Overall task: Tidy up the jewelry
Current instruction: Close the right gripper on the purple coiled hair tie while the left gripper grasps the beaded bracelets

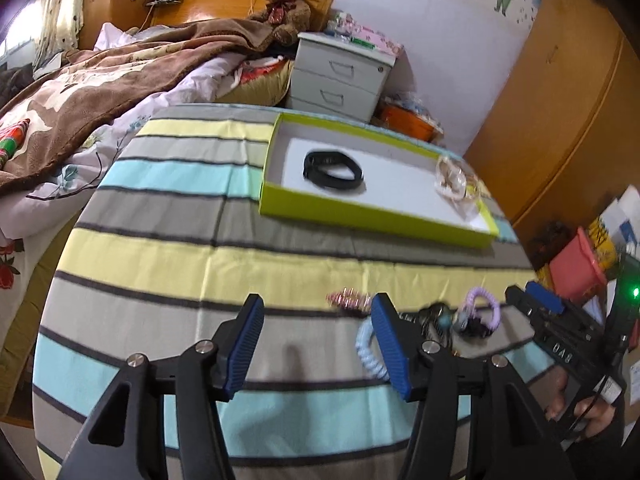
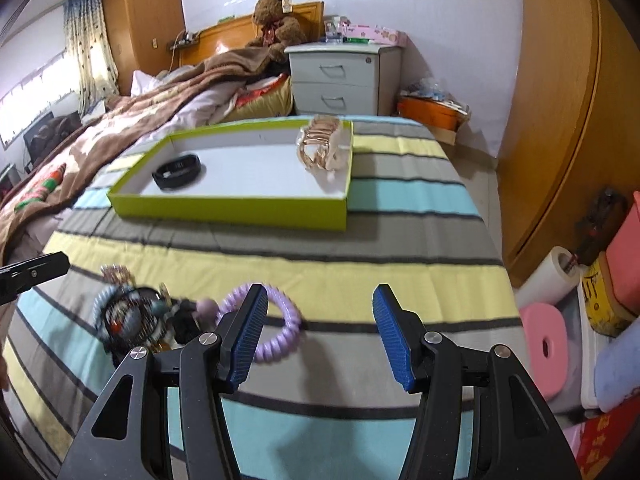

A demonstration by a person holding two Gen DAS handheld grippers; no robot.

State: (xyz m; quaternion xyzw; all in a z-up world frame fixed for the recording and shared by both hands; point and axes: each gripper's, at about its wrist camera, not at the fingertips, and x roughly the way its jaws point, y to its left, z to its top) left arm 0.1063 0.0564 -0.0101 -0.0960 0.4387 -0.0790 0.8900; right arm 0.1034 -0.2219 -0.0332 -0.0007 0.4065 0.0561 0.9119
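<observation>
— Where's the jewelry relative to the green tray [image 2: 224, 211]?

— A black band [image 2: 179, 171] and a gold bangle [image 2: 320, 148] lie inside it. The rest is piled nearer you: purple coil [image 2: 276, 326], blue coil [image 1: 366, 350], pink beaded piece [image 1: 349, 300].

— And your tools?

— Your left gripper [image 1: 318, 346] and right gripper [image 2: 320, 336] are both spread wide, grasping nothing. The right one's left finger covers part of the purple coil.
</observation>
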